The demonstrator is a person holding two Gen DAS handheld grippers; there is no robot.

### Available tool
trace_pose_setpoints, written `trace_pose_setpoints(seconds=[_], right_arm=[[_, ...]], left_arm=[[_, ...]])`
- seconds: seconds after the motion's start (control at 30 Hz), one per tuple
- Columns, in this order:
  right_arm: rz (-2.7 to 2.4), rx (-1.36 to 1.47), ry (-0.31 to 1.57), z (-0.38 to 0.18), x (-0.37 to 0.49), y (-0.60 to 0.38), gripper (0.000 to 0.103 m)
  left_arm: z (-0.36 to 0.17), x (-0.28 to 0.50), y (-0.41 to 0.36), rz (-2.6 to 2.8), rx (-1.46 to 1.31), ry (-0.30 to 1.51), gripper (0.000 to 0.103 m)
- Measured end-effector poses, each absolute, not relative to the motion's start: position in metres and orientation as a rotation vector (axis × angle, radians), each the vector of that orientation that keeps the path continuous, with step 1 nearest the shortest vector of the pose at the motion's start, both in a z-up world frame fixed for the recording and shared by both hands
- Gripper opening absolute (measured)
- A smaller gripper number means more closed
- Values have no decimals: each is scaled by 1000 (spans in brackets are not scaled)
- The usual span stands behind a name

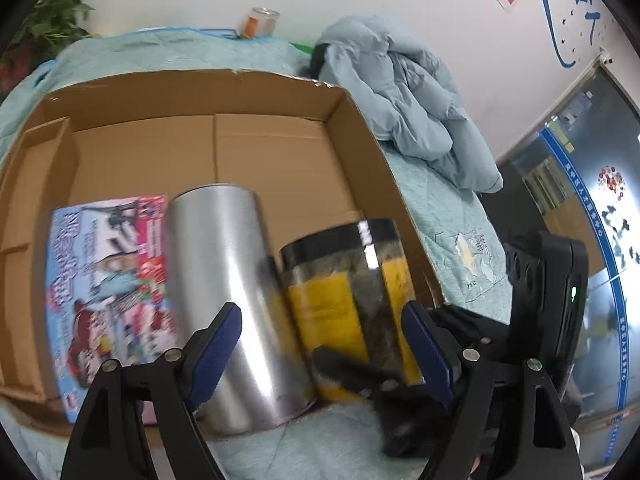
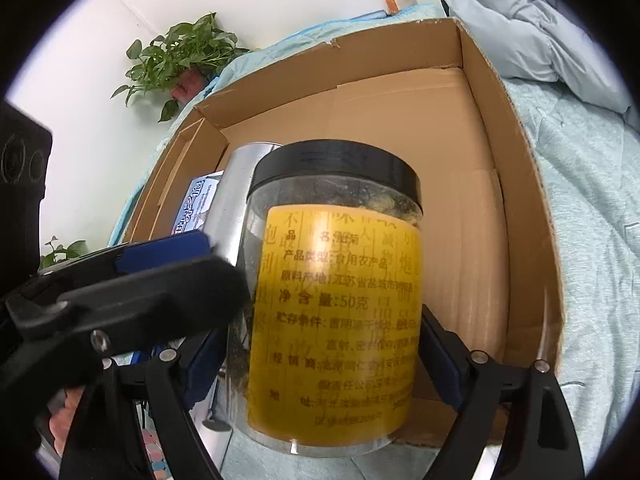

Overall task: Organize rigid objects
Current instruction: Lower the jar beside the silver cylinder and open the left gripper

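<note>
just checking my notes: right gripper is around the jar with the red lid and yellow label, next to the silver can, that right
Not quite: the jar has a black lid, not red, as the right wrist view shows. The rest holds: the right gripper is around it, beside the silver can.

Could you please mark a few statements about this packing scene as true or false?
1. The jar has a black lid and a yellow label. True.
2. The silver can stands on the far side of the jar from the book. False: it stands between the book and the jar.
3. The cardboard box is closed. False: its top is open.
4. A green plant stands by the wall. True.
5. The jar sits between the fingers of the right hand-held gripper. True.
</note>
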State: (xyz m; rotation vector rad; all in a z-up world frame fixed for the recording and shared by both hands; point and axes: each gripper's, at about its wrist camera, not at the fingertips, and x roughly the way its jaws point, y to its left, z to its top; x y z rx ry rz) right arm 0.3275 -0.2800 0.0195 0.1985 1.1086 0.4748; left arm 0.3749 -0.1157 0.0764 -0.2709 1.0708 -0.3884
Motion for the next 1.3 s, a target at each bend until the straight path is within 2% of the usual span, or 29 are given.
trace_pose_setpoints(seconds=[0.5, 0.53, 0.6, 0.67, 0.73, 0.77, 0.83, 0.93, 0.97, 1.0, 1.07, 1.13, 1.17, 1.23, 1.27, 1.3], right_arm=[[404, 109, 1083, 43, 315, -276, 88], [405, 107, 1083, 42, 315, -275, 86], [390, 84, 1075, 42, 312, -271, 72], [386, 85, 1050, 44, 307, -270, 71], [370, 81, 1008, 51, 298, -268, 71], [356, 66, 984, 54, 293, -267, 76], [341, 50, 942, 59, 281, -268, 88], [333, 39, 920, 60, 265, -269, 88], [330, 46, 915, 60, 260, -270, 88], [334, 59, 908, 59, 254, -271, 88], [341, 66, 888, 58, 243, -273, 87], [306, 48, 856, 59, 231, -274, 79], [284, 44, 847, 59, 226, -275, 57], [273, 53, 853, 59, 221, -276, 32], [273, 67, 840, 61, 217, -279, 32], [272, 82, 821, 63, 213, -282, 39]], left_arm=[[101, 310, -77, -367, -255, 929, 81], [102, 309, -77, -362, -250, 919, 81], [107, 302, -76, -341, -223, 875, 82], [114, 293, -75, -311, -194, 816, 87], [120, 282, -73, -266, -163, 757, 100], [123, 277, -72, -239, -150, 726, 102], [127, 269, -69, -206, -132, 686, 102], [130, 258, -63, -193, -123, 652, 100], [132, 252, -60, -208, -142, 629, 84], [132, 247, -58, -225, -153, 623, 43], [129, 246, -59, -243, -142, 675, 0], [129, 237, -59, -220, -123, 658, 1], [130, 233, -60, -218, -127, 648, 6], [130, 228, -62, -200, -127, 664, 54], [129, 226, -62, -174, -130, 678, 103], [128, 223, -62, -155, -142, 661, 101]])
